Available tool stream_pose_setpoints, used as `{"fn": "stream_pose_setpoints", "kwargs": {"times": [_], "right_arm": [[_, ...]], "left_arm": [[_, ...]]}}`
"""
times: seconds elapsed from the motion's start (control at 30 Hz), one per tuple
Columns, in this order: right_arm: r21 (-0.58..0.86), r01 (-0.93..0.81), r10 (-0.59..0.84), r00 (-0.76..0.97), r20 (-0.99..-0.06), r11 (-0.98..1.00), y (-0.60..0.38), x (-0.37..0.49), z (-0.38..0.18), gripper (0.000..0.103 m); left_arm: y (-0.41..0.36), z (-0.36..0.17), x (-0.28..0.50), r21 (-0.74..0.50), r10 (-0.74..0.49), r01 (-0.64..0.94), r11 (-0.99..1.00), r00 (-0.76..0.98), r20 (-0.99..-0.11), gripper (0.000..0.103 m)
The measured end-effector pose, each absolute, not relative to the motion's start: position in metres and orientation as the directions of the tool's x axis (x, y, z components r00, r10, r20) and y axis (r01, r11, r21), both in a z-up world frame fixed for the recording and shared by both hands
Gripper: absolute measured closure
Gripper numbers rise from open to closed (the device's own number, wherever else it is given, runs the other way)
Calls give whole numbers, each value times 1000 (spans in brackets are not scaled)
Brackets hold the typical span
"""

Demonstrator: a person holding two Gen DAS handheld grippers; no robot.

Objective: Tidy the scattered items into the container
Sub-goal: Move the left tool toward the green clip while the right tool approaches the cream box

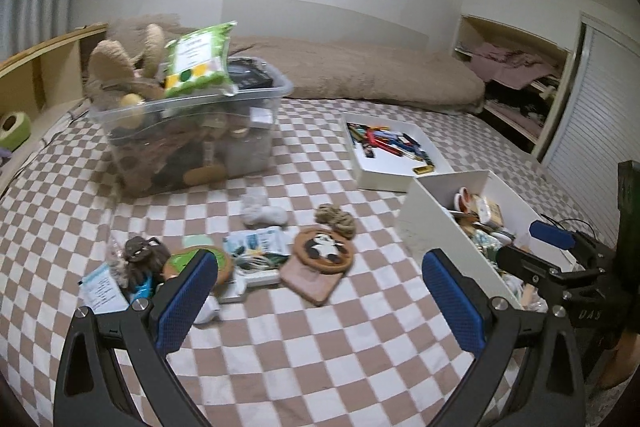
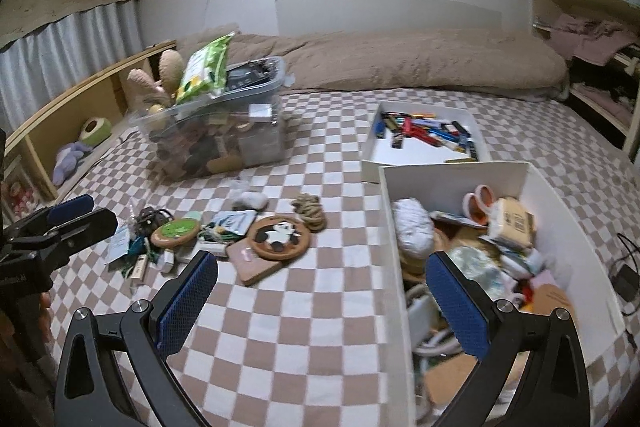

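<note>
The scattered items lie in a loose heap on the checked bedspread (image 1: 280, 347), between the clear bin (image 1: 192, 131) at 11 o'clock in the left wrist view and the white container (image 2: 400, 247) at 3 o'clock. Nearest the container a round panda coaster (image 1: 324, 249) is seen resting on a pinkish flat piece (image 1: 308, 283), with a coil of rope (image 1: 336, 221) just behind it. Further toward 9 o'clock a white cable and plug (image 1: 252, 267), a green coaster (image 1: 200, 259), a small dark toy (image 1: 140, 251) and paper slips are tangled together.

The left claw (image 1: 320, 299) is held released and empty above the bedspread, its blue pads wide apart. The right claw (image 2: 320, 303) is likewise spread and empty, poised over the near wall of the container.

Several risks are judged likely. The coaster could be slid off the piece beneath it if only one is pinched. The cable could be dragged along with neighbouring things, since they overlap. Flat pieces may be pressed into the soft bedspread rather than lifted. The container is already well filled, so anything dropped near its rim could be spilled back out. The two claws are near each other and could be knocked together.
</note>
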State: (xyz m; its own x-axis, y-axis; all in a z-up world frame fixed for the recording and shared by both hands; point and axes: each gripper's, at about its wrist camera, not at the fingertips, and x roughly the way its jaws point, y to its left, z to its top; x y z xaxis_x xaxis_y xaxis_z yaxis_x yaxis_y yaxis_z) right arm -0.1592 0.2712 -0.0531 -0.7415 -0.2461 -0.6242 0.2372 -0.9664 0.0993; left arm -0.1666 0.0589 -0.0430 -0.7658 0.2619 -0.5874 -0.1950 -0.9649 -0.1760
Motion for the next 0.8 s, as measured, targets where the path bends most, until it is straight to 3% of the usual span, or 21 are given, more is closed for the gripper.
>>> {"fn": "stream_pose_setpoints", "kwargs": {"times": [0.8], "right_arm": [[118,319,-303,-630,-715,-940,186,-209,-124,0]], "left_arm": [[-50,-109,-185,-166,115,-6,-986,-747,-655,0]]}}
